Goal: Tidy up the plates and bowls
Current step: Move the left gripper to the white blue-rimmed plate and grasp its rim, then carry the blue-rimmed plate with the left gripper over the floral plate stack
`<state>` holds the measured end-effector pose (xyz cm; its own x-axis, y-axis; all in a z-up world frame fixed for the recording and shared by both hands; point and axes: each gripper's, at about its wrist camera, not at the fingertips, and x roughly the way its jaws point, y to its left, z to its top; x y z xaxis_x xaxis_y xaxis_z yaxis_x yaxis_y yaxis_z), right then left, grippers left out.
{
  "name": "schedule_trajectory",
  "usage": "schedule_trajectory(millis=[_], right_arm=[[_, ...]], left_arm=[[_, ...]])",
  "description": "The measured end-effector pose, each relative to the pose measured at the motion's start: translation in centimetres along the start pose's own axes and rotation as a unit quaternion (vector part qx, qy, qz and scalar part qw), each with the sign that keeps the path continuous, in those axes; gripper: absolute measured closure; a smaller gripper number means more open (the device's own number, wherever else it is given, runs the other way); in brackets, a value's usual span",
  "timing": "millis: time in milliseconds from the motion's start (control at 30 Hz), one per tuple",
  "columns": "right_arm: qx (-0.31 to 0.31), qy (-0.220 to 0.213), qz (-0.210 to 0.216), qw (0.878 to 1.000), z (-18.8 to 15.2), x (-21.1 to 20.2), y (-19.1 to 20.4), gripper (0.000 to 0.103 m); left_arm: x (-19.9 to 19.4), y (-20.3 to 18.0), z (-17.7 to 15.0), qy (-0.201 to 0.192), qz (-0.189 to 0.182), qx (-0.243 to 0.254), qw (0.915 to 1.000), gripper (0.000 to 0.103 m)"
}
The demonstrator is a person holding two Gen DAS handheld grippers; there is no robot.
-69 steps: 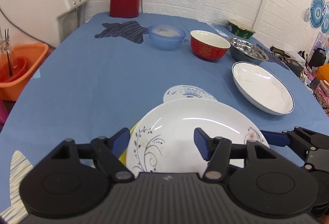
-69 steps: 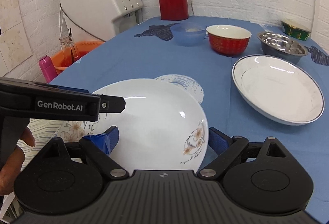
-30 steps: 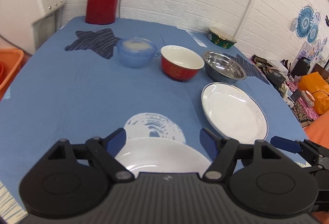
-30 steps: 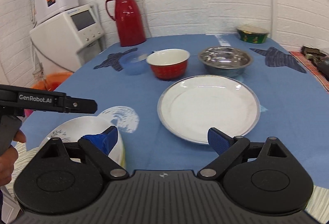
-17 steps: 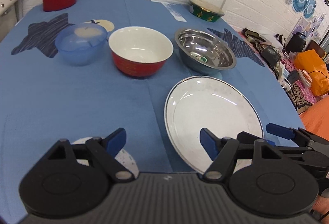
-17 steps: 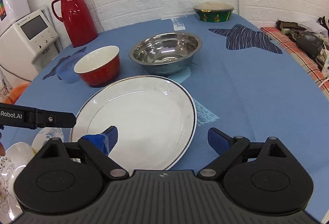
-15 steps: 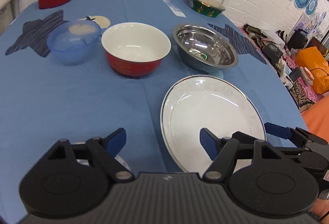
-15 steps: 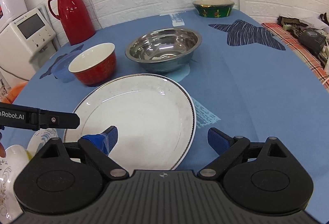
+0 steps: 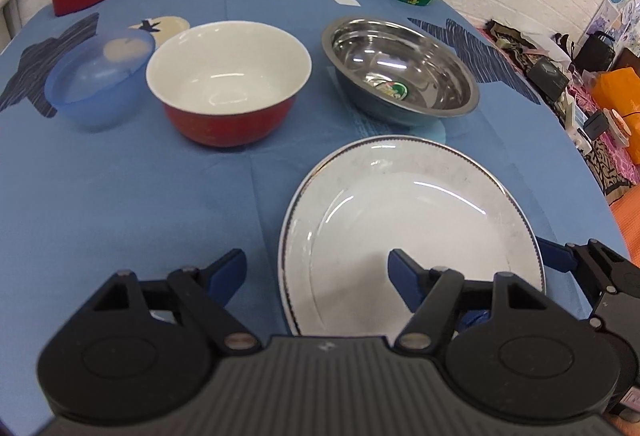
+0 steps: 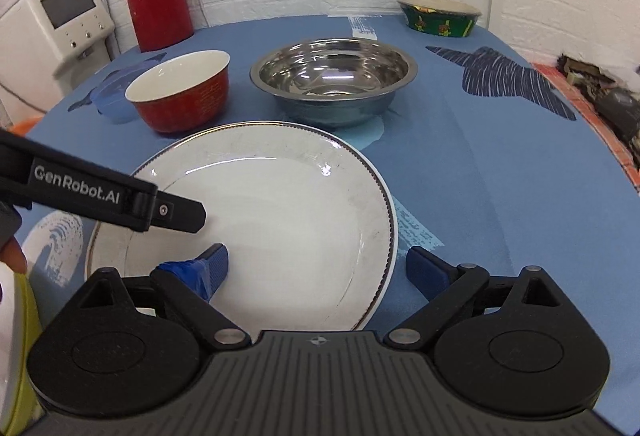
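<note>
Both hand-held grippers, left [image 9: 316,272] and right [image 10: 316,268], hang spread wide and empty over the near rim of the white plate [image 10: 280,203] (flat on the blue worktop [image 10: 500,175]), red bowl [image 9: 228,83] and steel bowl [image 9: 400,69] just behind it.

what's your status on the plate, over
Left gripper open, right gripper open, both empty. Both over the near edge of the plate, plate flat on the table. Red bowl and steel bowl beyond, clear of it.
</note>
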<state>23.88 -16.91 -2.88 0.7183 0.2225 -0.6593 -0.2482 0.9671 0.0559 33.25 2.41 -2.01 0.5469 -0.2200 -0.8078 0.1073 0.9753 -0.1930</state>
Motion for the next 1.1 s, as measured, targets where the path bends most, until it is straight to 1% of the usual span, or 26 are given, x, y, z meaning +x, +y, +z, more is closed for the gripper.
schedule_trajectory(millis=[200,267,300,333,367,400,433,533,600,633,867,1100], right_arm=[[0.01,-0.019,-0.009,1.0,-0.4,-0.1,0.4,0.018],[0.007,-0.019,-0.004,1.0,-0.4,0.0,0.6,0.018],[0.001,-0.021,0.007,1.0,-0.4,0.0,0.8,0.018],[-0.005,-0.024,0.012,1.0,-0.6,0.0,1.0,0.018],[-0.008,-0.028,0.009,1.0,-0.7,0.0,1.3,0.018],[-0.008,-0.032,0.009,0.999,-0.8,0.0,1.3,0.019],[-0.01,-0.034,0.011,0.999,-0.8,0.0,1.3,0.021],[-0.001,-0.029,0.012,1.0,-0.6,-0.1,1.2,0.022],[0.022,-0.028,0.021,0.999,-0.5,-0.4,1.0,0.022],[0.034,-0.027,0.026,0.999,-0.4,-0.5,0.9,0.022],[0.046,-0.029,0.029,0.998,-0.8,-1.8,1.9,0.022],[0.033,-0.063,0.029,0.997,-0.6,-5.3,3.7,0.021]], left_arm=[[0.1,-0.7,-0.4,-0.008,0.015,0.017,0.9997,0.033],[0.2,-0.9,-0.5,-0.011,0.023,0.024,0.9994,0.035],[0.2,-1.1,-0.6,-0.013,0.028,0.028,0.9991,0.036],[0.2,-1.2,-0.7,-0.016,0.028,0.029,0.999,0.037],[0.2,-1.3,-0.8,-0.02,0.027,0.028,0.999,0.039],[0.2,-1.4,-0.8,-0.022,0.025,0.029,0.999,0.043],[0.1,-1.6,-0.9,-0.024,0.022,0.032,0.9989,0.052],[0.0,-1.8,-1.0,-0.024,0.024,0.033,0.9989,0.053],[-0.2,-1.7,-1.0,-0.018,0.019,0.024,0.9994,0.058],[-0.4,-1.7,-1.1,-0.016,0.02,0.021,0.9994,0.058],[-1.5,-1.3,-1.7,-0.017,0.016,0.015,0.9996,0.059],[-5.4,-0.8,-2.7,-0.051,0.009,0.008,0.9986,0.059]])
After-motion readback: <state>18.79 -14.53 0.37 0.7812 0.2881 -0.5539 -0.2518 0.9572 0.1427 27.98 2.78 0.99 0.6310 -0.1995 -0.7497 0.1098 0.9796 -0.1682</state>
